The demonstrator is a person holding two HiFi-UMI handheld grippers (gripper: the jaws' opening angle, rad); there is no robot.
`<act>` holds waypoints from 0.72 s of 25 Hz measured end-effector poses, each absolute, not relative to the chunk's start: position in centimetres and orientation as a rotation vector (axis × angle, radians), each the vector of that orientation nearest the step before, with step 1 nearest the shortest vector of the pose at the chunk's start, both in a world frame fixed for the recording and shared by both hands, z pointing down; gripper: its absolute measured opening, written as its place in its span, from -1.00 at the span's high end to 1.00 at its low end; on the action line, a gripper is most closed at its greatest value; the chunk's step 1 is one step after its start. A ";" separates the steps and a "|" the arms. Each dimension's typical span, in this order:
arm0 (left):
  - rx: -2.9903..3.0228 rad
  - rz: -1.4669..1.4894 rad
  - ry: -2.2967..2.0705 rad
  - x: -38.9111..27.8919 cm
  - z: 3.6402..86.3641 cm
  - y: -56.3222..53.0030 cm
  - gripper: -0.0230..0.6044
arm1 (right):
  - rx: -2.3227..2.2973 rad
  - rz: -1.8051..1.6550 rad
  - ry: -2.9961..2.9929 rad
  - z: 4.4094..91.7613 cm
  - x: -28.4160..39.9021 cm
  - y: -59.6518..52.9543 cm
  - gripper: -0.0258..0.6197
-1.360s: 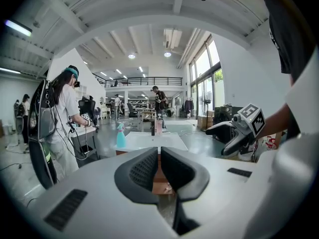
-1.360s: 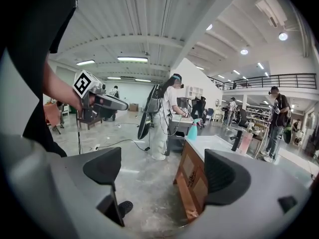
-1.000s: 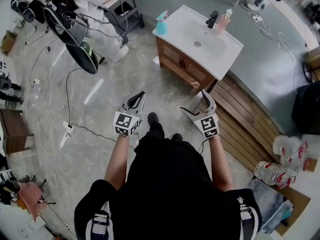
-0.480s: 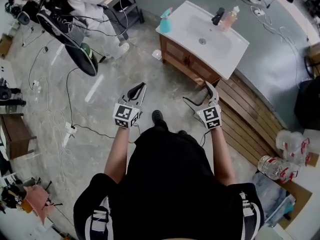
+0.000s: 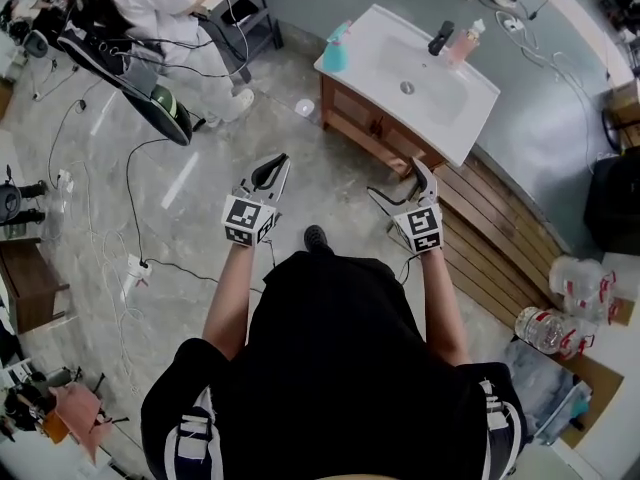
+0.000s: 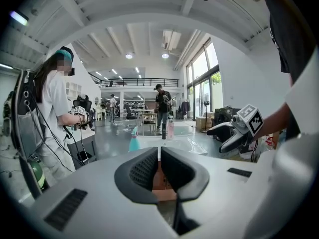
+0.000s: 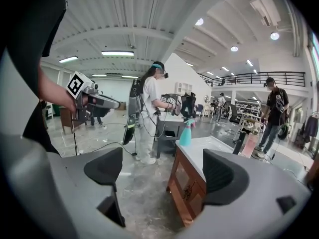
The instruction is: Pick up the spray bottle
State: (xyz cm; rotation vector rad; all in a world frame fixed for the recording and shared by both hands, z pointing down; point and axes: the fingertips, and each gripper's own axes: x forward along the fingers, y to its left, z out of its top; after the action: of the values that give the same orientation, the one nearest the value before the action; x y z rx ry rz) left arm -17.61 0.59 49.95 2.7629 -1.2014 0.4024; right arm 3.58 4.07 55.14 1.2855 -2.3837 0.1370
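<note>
The teal spray bottle [image 5: 337,50] stands upright on the near left corner of a white sink vanity [image 5: 445,118], well ahead of both grippers. My left gripper [image 5: 277,164] is held at waist height with its jaws shut on nothing. In the left gripper view [image 6: 159,156] the spray bottle [image 6: 133,140] shows just above the closed pads. My right gripper [image 5: 400,182] is open and empty. The right gripper view [image 7: 164,176] shows the spray bottle [image 7: 186,133] between the spread pads, far off on the vanity [image 7: 209,151].
A black faucet [image 5: 440,36] and a pink bottle [image 5: 462,40] stand at the back of the sink. A seated person [image 5: 165,3] works at a desk to the left. Cables and a power strip [image 5: 132,268] cross the floor. Wooden slats [image 5: 500,233] and water bottles [image 5: 555,328] lie to the right.
The person has stepped forward, so the vanity and spray bottle sit closer to both grippers. Left stays shut, right stays open.
</note>
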 end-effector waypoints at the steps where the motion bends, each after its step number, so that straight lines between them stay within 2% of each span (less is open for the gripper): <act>1: 2.763 0.402 -1.199 -18.0 50.1 0.1 0.81 | 1.291 0.137 -2.377 55.3 3.4 3.6 -0.69; 11: 2.734 0.410 -1.232 -22.4 50.8 -2.4 0.81 | 1.265 0.028 -2.388 54.1 -1.6 0.1 -0.62; 18: 2.690 0.427 -1.292 -23.0 51.3 -4.6 0.81 | 1.216 0.012 -2.410 54.5 -1.4 -4.4 -0.62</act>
State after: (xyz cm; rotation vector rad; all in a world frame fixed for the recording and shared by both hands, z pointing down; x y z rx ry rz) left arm -22.97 -4.60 51.31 2.6902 -1.2925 0.4270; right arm -1.40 -4.36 54.46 1.2157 -2.4096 0.0120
